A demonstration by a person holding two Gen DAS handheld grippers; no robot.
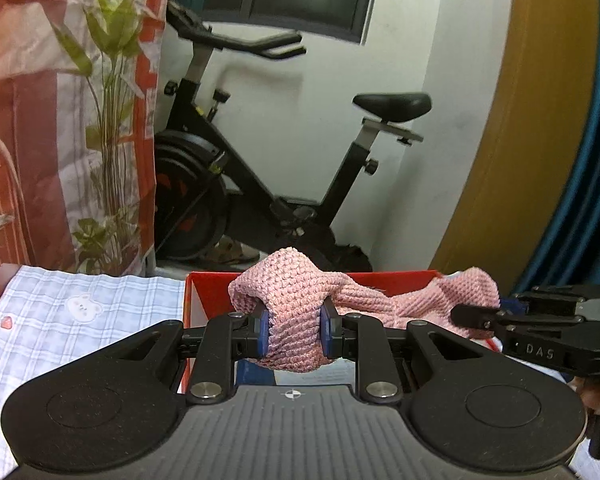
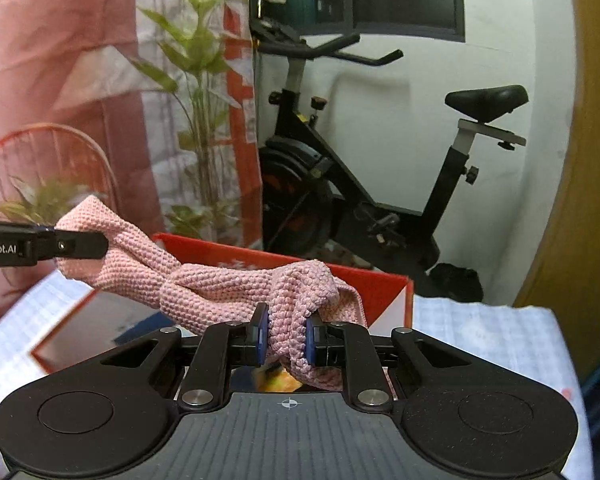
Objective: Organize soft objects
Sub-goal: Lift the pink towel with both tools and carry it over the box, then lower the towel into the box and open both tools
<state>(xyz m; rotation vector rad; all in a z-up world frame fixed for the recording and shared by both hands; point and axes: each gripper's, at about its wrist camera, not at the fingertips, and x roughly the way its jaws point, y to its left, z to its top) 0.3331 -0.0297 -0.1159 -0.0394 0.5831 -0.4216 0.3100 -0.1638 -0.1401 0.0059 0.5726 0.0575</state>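
Your left hand-held gripper (image 1: 294, 332) is pinching one end of the pink knitted cloth (image 1: 296, 300), blue pads (image 1: 263, 330) pressed into a bunched fold. Your right hand-held gripper (image 2: 286, 336) is pinching the other end of the same cloth (image 2: 220, 284). The cloth hangs slack and twisted between them, held up over the open red box (image 2: 384, 288). The box sits on the bench under a blue checked cover (image 1: 80, 308). Behind: exercise bike (image 1: 284, 184) against the white wall, leafy plant (image 1: 108, 120) in front of the red and white curtain.
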